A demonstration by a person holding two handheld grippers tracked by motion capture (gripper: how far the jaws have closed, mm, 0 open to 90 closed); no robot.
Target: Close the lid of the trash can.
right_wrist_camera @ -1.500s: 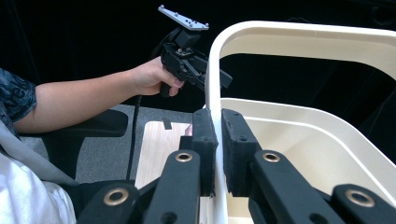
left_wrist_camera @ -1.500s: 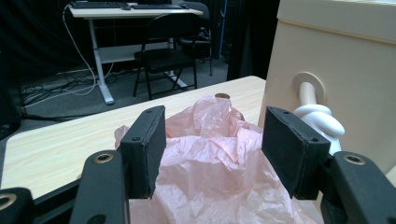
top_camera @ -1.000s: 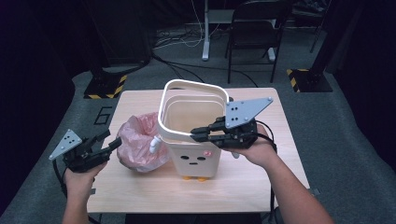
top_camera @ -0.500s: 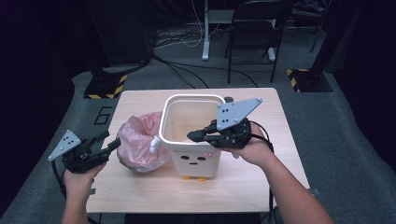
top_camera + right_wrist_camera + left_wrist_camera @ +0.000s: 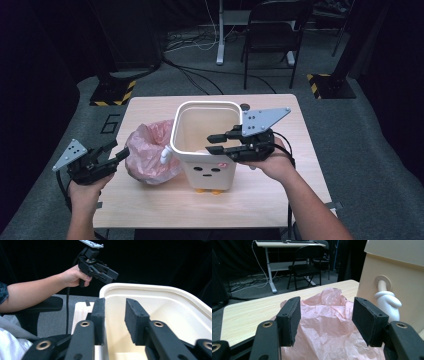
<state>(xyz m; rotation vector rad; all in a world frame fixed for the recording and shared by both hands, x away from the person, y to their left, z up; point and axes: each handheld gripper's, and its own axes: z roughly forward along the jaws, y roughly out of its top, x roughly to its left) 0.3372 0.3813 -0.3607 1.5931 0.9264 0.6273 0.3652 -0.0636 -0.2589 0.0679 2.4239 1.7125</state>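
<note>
A cream bin (image 5: 207,150) with a small face on its front stands mid-table. A crumpled pink plastic bag (image 5: 147,155) lies against its left side, under a white arm-shaped knob (image 5: 165,154). My right gripper (image 5: 216,142) is at the bin's right rim; its jaws have just been opening. In the right gripper view it (image 5: 115,315) is open and straddles the rim of the bin (image 5: 162,302), one jaw outside and one inside. My left gripper (image 5: 117,150) is open left of the bag. In the left gripper view it (image 5: 325,312) points at the bag (image 5: 329,322), beside the knob (image 5: 387,302).
The wooden table (image 5: 280,195) has bare room in front of and to the right of the bin. A black chair (image 5: 272,30) and a desk leg (image 5: 220,35) stand on the floor beyond the table, with striped bases (image 5: 112,92) at both far corners.
The bin's rim stood higher a second ago and now sits lower. The right gripper's jaws, then shut on the rim, have parted. The left gripper has kept still.
</note>
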